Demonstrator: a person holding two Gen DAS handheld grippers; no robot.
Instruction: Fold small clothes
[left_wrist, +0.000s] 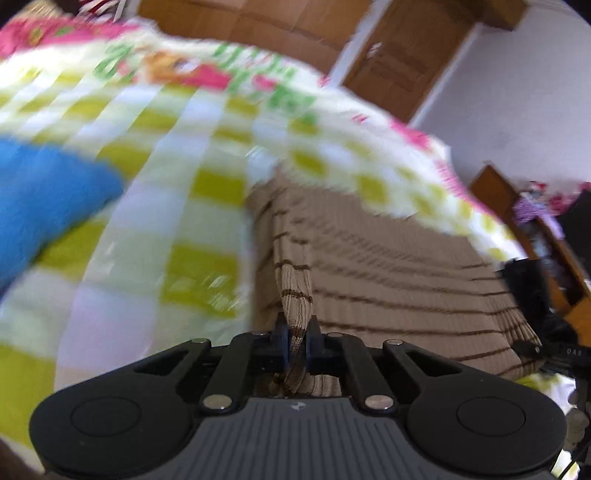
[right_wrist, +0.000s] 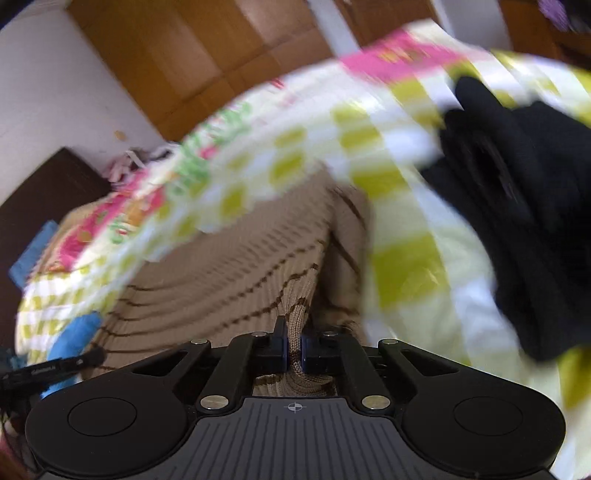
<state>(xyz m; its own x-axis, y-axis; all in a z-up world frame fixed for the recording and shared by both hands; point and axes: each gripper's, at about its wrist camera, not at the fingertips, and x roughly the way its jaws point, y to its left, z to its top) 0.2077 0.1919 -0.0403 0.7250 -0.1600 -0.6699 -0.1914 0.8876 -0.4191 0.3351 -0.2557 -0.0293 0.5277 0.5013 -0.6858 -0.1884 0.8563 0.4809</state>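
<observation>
We had the left gripper (left_wrist: 296, 338) at the lower centre of its view, jaws clamped on a pinched fold of the beige striped knit garment (left_wrist: 388, 258), which spread up and to the right over the bedspread (left_wrist: 177, 155) checked in white and lime. A blue cloth (left_wrist: 44, 199) lay at the left edge, blurred. In the right wrist view, our right gripper (right_wrist: 294, 349) likewise had its jaws closed on a fold of the same garment (right_wrist: 221, 266), which ran off to the left. A heap of black clothing (right_wrist: 517, 206) sat at the right on the bedspread (right_wrist: 406, 266), apart from the knit.
</observation>
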